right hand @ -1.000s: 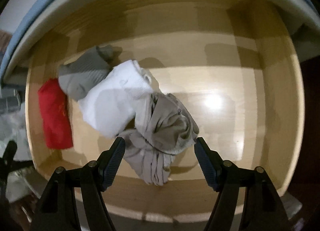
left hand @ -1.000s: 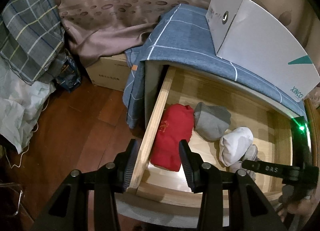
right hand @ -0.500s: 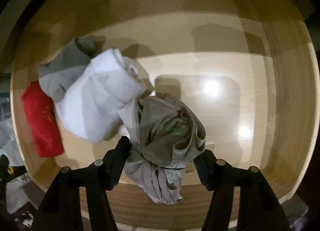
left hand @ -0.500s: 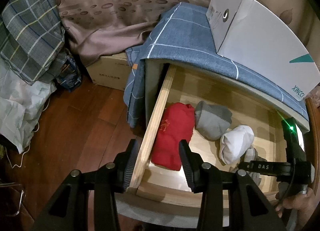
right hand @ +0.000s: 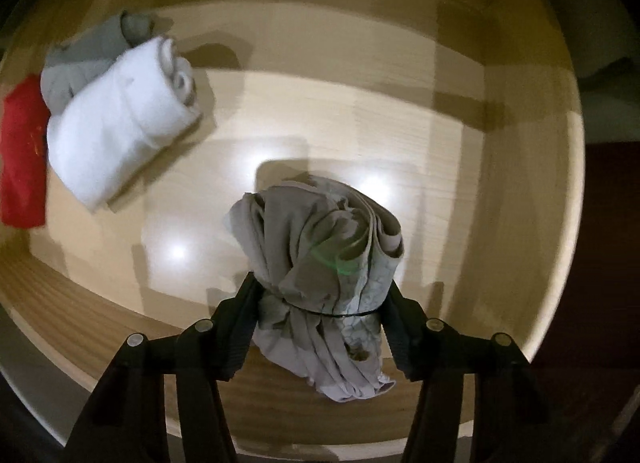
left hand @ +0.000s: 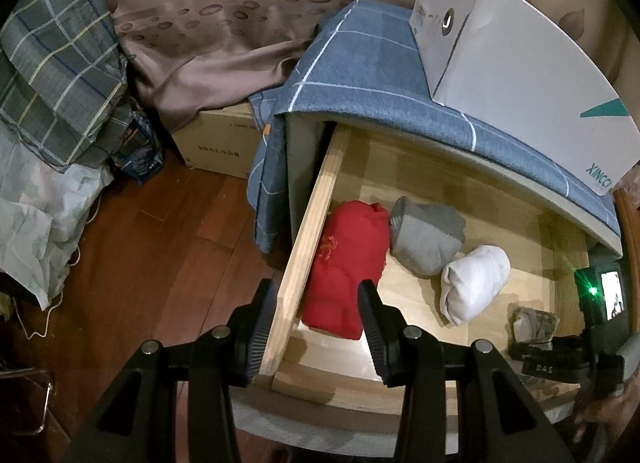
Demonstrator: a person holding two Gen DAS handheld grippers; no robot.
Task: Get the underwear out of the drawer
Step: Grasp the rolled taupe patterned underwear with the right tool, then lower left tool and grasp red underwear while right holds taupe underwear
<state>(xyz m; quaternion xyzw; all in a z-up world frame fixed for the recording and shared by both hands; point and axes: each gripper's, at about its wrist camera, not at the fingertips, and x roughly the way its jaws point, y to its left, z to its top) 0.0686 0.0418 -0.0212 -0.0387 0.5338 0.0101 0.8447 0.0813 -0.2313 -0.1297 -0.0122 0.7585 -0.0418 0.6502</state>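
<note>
The open wooden drawer (left hand: 304,263) holds rolled underwear: a red roll (left hand: 348,267), a grey roll (left hand: 428,239) and a white roll (left hand: 476,287). My right gripper (right hand: 320,311) is shut on a beige-grey bundle of underwear (right hand: 324,247) and holds it above the drawer floor (right hand: 320,111), near the front wall. That bundle also shows in the left wrist view (left hand: 534,323), with the right gripper's body (left hand: 560,359) at the drawer's right front. My left gripper (left hand: 316,327) is open and empty, its jaws straddling the drawer's left front corner. The white roll (right hand: 120,131), grey roll (right hand: 84,63) and red roll (right hand: 22,151) lie to the left.
A blue checked cloth (left hand: 360,75) covers the cabinet top, with a white paper bag (left hand: 520,83) on it. A cardboard box (left hand: 216,143), a brown curtain (left hand: 224,23) and a plaid bundle (left hand: 52,75) stand left of the cabinet on the wooden floor (left hand: 140,263).
My right gripper has closed on the beige-grey bundle and lifted it away from the white roll. The left gripper has barely moved.
</note>
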